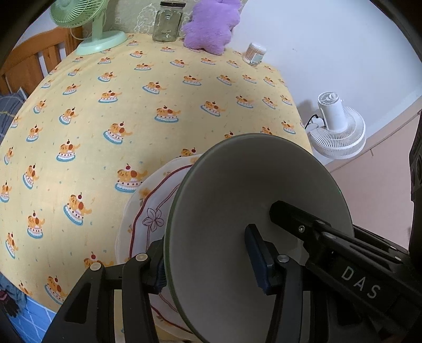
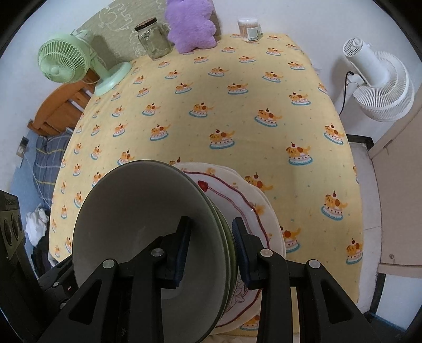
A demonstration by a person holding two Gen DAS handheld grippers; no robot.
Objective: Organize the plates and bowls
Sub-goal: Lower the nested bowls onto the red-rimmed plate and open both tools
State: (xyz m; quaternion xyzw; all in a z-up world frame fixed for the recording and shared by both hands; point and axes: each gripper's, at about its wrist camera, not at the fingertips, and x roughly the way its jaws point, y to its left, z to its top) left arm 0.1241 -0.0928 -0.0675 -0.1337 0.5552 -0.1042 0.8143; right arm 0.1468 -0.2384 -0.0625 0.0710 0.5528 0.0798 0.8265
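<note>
A stack of grey-green bowls (image 1: 250, 190) (image 2: 137, 211) is held tilted, its open side facing both cameras. My left gripper (image 1: 208, 266) is shut on the stack's rim, one pad (image 1: 257, 261) inside and the other behind. My right gripper (image 2: 212, 250) is shut on the opposite rim, where several edges show between its pads; it also reaches in as my right gripper (image 1: 329, 237) in the left wrist view. Under the stack lies a white plate with a red wavy line (image 1: 153, 211) (image 2: 237, 200) on a cream plate (image 1: 124, 232) (image 2: 274, 224). Whether the stack touches them is hidden.
The yellow cake-print tablecloth (image 1: 132, 105) (image 2: 237, 105) covers the table. At the back stand a green fan (image 1: 92, 26) (image 2: 66, 60), a glass jar (image 1: 167, 23) (image 2: 153, 39), a purple plush (image 1: 211, 23) (image 2: 190, 23) and a cotton-swab tub (image 1: 254, 54) (image 2: 249, 29). A white fan (image 1: 337, 126) (image 2: 379, 79) stands beyond the right edge.
</note>
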